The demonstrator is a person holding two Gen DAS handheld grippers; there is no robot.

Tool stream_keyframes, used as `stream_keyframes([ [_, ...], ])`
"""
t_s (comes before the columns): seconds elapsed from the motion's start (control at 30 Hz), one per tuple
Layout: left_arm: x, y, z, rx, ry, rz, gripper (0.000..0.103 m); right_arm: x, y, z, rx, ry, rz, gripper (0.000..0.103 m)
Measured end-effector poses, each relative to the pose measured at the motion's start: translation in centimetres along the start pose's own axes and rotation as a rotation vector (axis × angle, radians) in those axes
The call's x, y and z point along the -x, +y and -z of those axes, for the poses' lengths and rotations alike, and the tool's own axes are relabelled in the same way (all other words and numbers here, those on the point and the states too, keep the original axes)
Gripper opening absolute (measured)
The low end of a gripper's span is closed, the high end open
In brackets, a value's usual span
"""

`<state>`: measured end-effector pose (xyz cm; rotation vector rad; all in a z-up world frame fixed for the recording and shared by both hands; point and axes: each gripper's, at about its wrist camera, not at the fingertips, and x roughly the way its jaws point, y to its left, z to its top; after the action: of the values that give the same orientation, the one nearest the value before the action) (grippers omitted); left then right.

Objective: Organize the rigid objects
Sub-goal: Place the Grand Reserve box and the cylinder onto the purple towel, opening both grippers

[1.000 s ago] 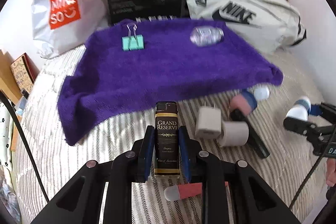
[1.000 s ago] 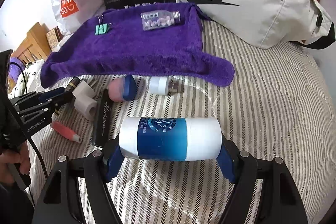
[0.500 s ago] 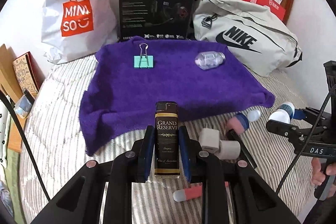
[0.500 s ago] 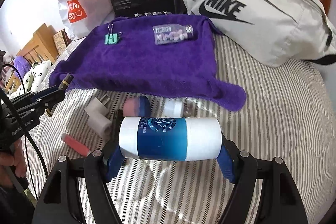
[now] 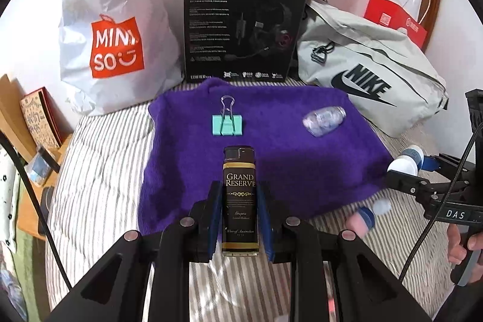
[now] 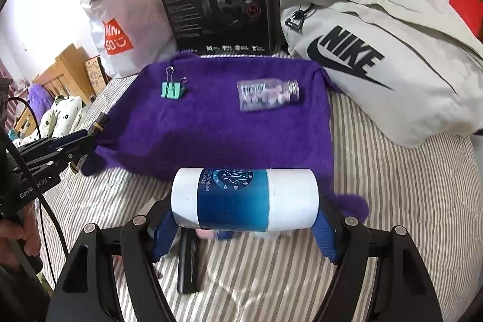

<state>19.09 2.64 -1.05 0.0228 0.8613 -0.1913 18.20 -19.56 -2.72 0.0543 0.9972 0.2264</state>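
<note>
Purple towel (image 5: 271, 147): spread on your striped bed (image 5: 102, 171), carrying the green binder clip (image 5: 227, 125) and clear pill bottle (image 6: 267, 95).
Right claw (image 6: 244, 227): you're clamping the blue-and-white canister (image 6: 244, 198) sideways above the towel's near edge.
Left claw (image 5: 240, 219): you're pinching the Grand Reserve lighter (image 5: 240, 201) upright.

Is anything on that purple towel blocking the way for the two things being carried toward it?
Nothing visible does. The purple towel holds only a green binder clip and a small clear bottle near its far edge; its near half lies bare ahead of the lighter and the blue-and-white bottle.
</note>
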Motion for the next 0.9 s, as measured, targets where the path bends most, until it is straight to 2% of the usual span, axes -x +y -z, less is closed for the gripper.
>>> stream_keyframes([
  [0.2, -2.4, 0.9, -1.9, 0.011, 0.011, -0.009, 0.023, -2.0, -0.9, -2.5, -0.001, 0.005, 0.013, 0.075],
  [0.47, -5.6, 2.3, -2.6, 0.037, 0.045, -0.011, 0.022, -5.1, -1.9, -5.0, 0.016, 0.034, 0.045, 0.075],
  [0.9, -8.8, 3.5, -3.3, 0.048, 0.085, -0.027, 0.023, -9.5, -1.5, -5.9, 0.075, 0.089, 0.067, 0.075],
])
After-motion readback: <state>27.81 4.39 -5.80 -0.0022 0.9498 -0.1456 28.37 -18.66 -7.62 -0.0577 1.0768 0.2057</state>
